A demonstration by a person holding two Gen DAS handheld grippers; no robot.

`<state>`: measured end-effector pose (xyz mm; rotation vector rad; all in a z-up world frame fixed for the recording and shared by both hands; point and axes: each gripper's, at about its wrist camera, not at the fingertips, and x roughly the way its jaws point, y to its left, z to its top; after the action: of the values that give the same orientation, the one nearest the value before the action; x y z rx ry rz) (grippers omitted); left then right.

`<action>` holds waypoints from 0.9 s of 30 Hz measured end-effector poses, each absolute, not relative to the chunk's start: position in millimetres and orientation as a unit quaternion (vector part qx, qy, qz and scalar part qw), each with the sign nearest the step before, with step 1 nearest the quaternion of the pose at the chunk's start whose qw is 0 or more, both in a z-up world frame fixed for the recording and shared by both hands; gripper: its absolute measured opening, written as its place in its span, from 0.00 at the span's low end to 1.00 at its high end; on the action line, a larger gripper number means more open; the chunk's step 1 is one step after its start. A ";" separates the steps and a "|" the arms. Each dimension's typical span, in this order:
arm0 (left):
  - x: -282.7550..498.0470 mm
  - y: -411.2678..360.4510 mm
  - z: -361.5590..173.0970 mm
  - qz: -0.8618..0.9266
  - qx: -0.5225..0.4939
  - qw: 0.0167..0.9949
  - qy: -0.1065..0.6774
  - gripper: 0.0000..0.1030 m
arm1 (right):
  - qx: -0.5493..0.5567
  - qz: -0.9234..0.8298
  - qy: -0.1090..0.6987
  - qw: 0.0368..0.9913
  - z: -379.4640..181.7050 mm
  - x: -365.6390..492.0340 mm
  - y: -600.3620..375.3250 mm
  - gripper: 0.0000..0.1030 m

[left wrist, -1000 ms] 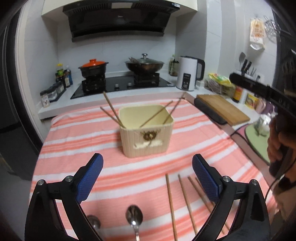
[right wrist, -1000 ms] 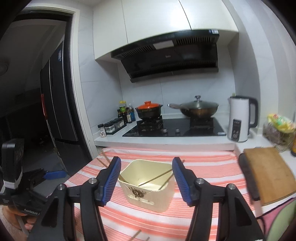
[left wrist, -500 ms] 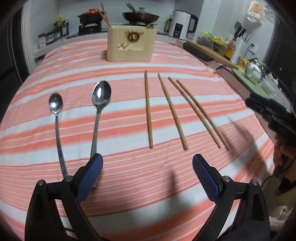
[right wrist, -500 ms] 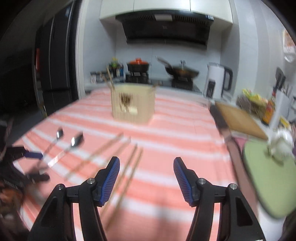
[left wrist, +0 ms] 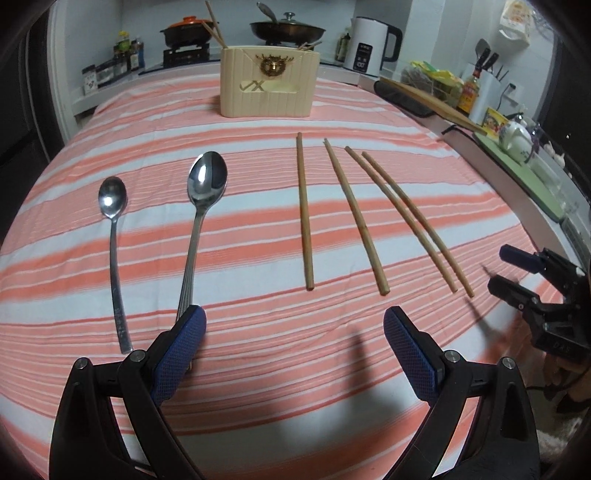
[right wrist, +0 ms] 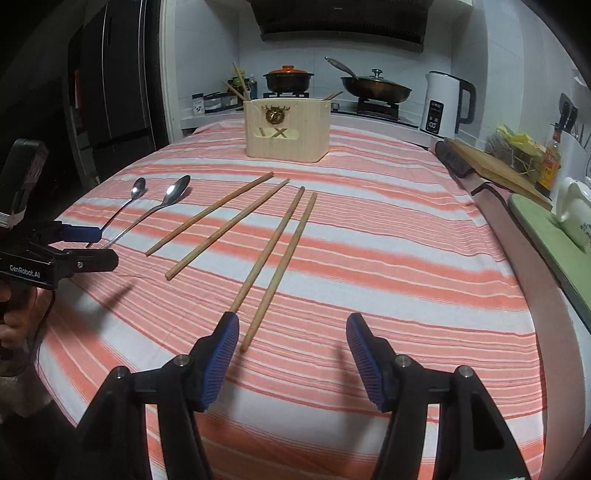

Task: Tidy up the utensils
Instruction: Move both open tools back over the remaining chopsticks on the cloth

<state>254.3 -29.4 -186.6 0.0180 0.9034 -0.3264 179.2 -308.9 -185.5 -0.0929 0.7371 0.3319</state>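
Left wrist view puts the left gripper (left wrist: 294, 336) nearest, its black plastic arms tipped with ribbed blue pads (left wrist: 177, 356), jaws spread wide and grasping nothing above the cloth. Right gripper (right wrist: 291, 349), built the same, is also parted and empty, its left pad just beside the near ends of 2 chopsticks.

Next come the utensils, laid in a row on the striped cloth (left wrist: 258, 332), a soft woven fabric in coral and white bands. 2 polished steel spoons lie at the left: a small spoon (left wrist: 112, 206) with a slim flat handle and a larger spoon (left wrist: 206, 184) with a grooved handle that reaches the left pad. To their right lie 4 slender, tapered wooden chopsticks (left wrist: 304, 210), the 2 rightmost close together.

Farther back stands a cream, ribbed rectangular holder (left wrist: 269, 86) with a gold emblem, more chopsticks leaning inside.

Behind it, a kitchen counter carries a black hob, an orange-lidded pot (left wrist: 184, 31), a lidded wok (left wrist: 286, 29) and a white kettle (left wrist: 369, 46).
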 end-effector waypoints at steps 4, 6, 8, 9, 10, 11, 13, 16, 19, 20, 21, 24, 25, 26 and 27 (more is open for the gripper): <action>262.8 -32.4 -190.4 -0.150 0.012 0.885 0.440 0.93 | -0.053 0.176 0.365 0.913 -190.2 178.7 -300.6 0.60; 267.2 -34.6 -192.5 -0.146 0.016 0.885 0.443 0.90 | -0.050 0.179 0.369 0.911 -191.5 178.8 -299.8 0.60; 271.0 -37.3 -195.0 -0.145 0.019 0.883 0.446 0.89 | -0.050 0.181 0.374 0.908 -193.6 179.5 -298.9 0.59; 272.6 -38.6 -196.2 -0.144 0.022 0.882 0.448 0.87 | -0.050 0.182 0.377 0.907 -194.8 180.3 -298.1 0.57; 274.4 -40.0 -197.5 -0.143 0.025 0.881 0.450 0.86 | -0.051 0.184 0.379 0.905 -196.3 180.8 -296.9 0.53; 276.0 -41.5 -198.5 -0.143 0.028 0.880 0.452 0.84 | -0.052 0.185 0.382 0.904 -197.4 181.4 -295.6 0.52; 279.2 -44.1 -200.0 -0.142 0.034 0.878 0.455 0.82 | -0.057 0.188 0.385 0.902 -199.0 182.4 -292.5 0.46; 284.1 -47.2 -201.9 -0.136 0.042 0.877 0.459 0.82 | -0.063 0.190 0.392 0.898 -201.3 184.9 -287.6 0.41; 289.3 -50.3 -203.3 -0.129 0.051 0.876 0.462 0.82 | -0.073 0.185 0.397 0.896 -204.7 186.8 -283.8 0.34; 290.4 -51.3 -203.5 -0.129 0.053 0.876 0.462 0.81 | -0.073 0.184 0.397 0.896 -204.2 187.0 -283.9 0.33; 291.6 -52.0 -203.6 -0.129 0.054 0.876 0.462 0.80 | -0.074 0.182 0.398 0.896 -204.1 187.6 -284.2 0.27; 292.2 -53.7 -203.8 -0.127 0.056 0.877 0.460 0.74 | -0.069 0.173 0.400 0.897 -203.9 188.6 -287.6 0.18; 291.2 -54.6 -203.5 -0.128 0.058 0.878 0.458 0.72 | -0.067 0.170 0.400 0.898 -203.8 188.9 -288.7 0.15; 290.0 -55.8 -203.3 -0.129 0.061 0.879 0.456 0.67 | -0.065 0.166 0.401 0.899 -203.9 189.2 -289.6 0.12; 288.3 -57.4 -203.2 -0.130 0.064 0.880 0.453 0.62 | -0.061 0.162 0.402 0.899 -203.9 189.9 -291.5 0.08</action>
<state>288.3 -57.4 -203.2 0.1335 0.9444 -0.2716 189.9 -291.5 -203.9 -0.1257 0.8315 0.3359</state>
